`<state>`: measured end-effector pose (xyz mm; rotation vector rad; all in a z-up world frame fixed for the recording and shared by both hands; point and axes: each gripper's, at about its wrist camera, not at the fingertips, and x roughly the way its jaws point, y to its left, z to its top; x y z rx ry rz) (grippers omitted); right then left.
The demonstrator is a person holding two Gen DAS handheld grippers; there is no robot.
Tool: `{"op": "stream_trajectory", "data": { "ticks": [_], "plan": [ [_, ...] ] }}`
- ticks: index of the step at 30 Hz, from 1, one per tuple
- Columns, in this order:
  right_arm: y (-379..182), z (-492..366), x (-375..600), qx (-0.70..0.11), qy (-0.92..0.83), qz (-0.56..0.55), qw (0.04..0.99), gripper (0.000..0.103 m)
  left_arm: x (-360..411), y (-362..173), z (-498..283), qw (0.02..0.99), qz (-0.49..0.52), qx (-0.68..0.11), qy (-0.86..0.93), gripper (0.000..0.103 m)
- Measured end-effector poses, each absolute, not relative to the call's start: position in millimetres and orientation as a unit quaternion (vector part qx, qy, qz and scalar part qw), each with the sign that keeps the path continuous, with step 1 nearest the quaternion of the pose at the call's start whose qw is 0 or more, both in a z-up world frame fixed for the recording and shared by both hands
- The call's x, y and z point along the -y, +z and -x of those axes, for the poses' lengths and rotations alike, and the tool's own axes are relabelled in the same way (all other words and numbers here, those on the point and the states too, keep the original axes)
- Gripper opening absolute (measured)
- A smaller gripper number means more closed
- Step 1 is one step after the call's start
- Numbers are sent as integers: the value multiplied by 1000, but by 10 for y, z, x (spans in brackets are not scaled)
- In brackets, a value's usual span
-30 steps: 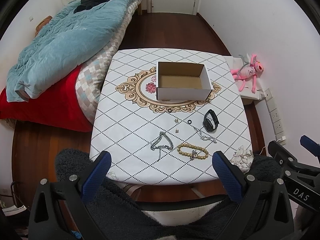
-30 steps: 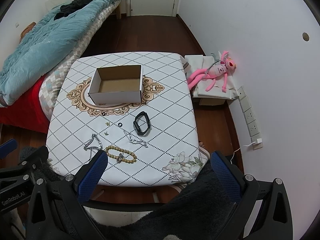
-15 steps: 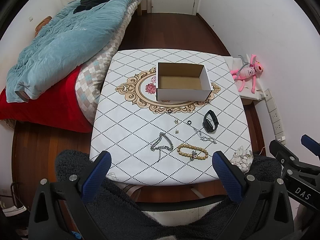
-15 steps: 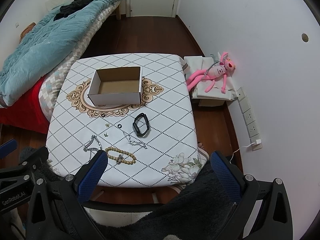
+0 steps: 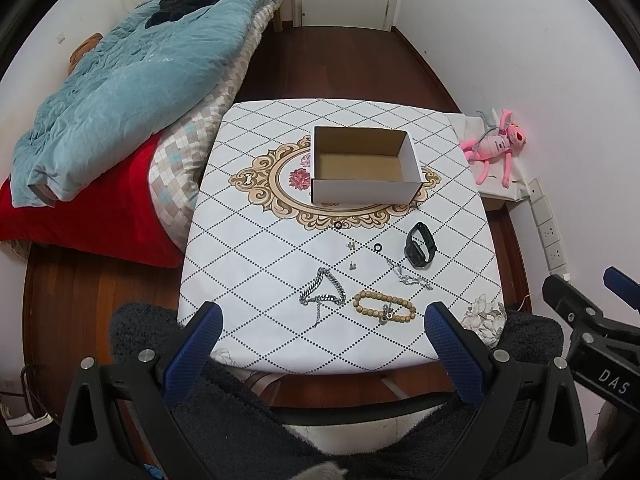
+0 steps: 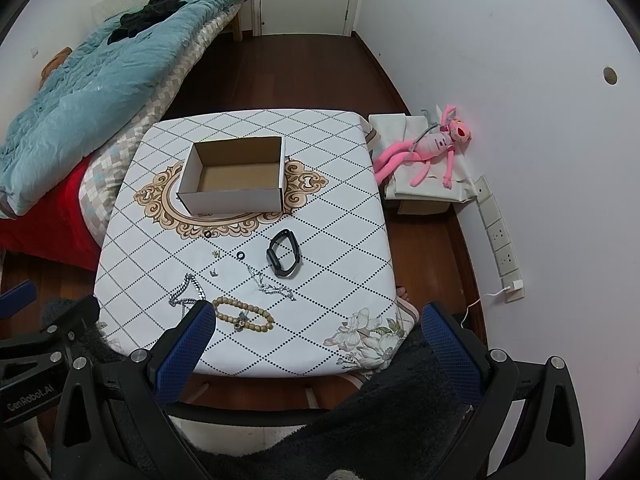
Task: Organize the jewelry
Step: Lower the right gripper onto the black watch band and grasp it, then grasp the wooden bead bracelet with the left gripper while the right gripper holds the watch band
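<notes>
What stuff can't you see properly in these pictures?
- Tiny metal bits, both views: too small to tell what they are.
- Silver chain, right view: near end hidden behind the right claw finger.
- Table legs, both views: hidden by the tablecloth and dark fuzzy fabric.

- Looked like plain matt cardboard, white outside and brown within: the box (image 5: 362, 176).
- Seemed smooth printed cloth or vinyl with a faint sheen: the table cover (image 5: 256, 248).
- Shone like polished metal: the chunky chain bracelet (image 5: 323, 292) and the thin chain (image 5: 408, 276).
- Looked wooden, matt and pale: the bead bracelet (image 5: 384, 307).
- Appeared matt black plastic or rubber: the watch band (image 5: 420, 246).
- Showed textured blue pads on matt black plastic: the left gripper (image 5: 320, 344) and the right gripper (image 6: 316, 344).
- Gleamed as glossy dark wood: the floor (image 5: 80, 280).
- Looked soft and crumpled: the blue quilt (image 5: 120, 80).
</notes>
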<state>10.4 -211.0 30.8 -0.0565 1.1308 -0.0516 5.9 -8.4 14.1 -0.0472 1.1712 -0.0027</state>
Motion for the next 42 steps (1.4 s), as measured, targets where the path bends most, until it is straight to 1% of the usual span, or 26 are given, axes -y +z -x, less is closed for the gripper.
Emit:
{"op": "stream_trajectory", "data": {
  "ticks": [4,8,12,15,20,23,27,28,29,30,31,32,33,34,35,36,42],
  "plan": [
    [261,-224,2168,-534,-33,17,845,103,30,42,-239,839,12,-545,15,103],
    [49,-431,2269,-539,-43,-3,841,103,-94,-124,-504,844,4,-534,46,103],
    [-375,-723,2374,-561,-38,-35,826,103,-200,-381,-735,841,-2,-537,68,103],
    [-802,-971,2377,-585,-18,-52,809,103,-249,-638,-921,831,-8,-552,74,102],
    [-1519,-1324,2265,-626,1,-50,778,103,-259,-1221,-1187,800,-18,-595,74,102],
    [-1837,-1468,2159,-641,5,-42,766,103,-244,-1495,-1257,781,-20,-620,75,102],
    [-2128,-1598,2046,-657,9,-32,753,102,-243,-1790,-1301,761,-17,-644,74,102],
    [-2199,-1621,2020,-661,9,-32,750,100,-241,-1835,-1301,758,-18,-647,75,102],
    [-2252,-1642,1995,-664,12,-32,747,95,-241,-1874,-1298,756,-19,-650,75,102],
    [-2293,-1658,1980,-666,14,-33,745,92,-239,-1901,-1299,754,-19,-652,74,102],
    [-2337,-1674,1961,-668,16,-32,743,87,-239,-1921,-1292,753,-20,-653,74,102],
    [-2370,-1681,1944,-670,19,-31,742,77,-236,-1939,-1277,752,-24,-655,74,102],
    [-2390,-1683,1914,-669,21,-24,743,75,-221,-1955,-1270,751,-26,-656,73,102],
    [-2375,-1676,1876,-661,25,-14,750,66,-211,-1959,-1255,751,-29,-656,69,100],
    [-2356,-1666,1845,-654,29,-7,756,48,-203,-1960,-1240,751,-30,-656,66,97],
    [-2340,-1657,1838,-654,30,-7,756,48,-189,-1947,-1211,750,-31,-658,64,90],
    [-2053,-1363,2028,-634,29,-32,772,46,78,-1798,-905,748,-11,-663,16,89]
  ]
}}
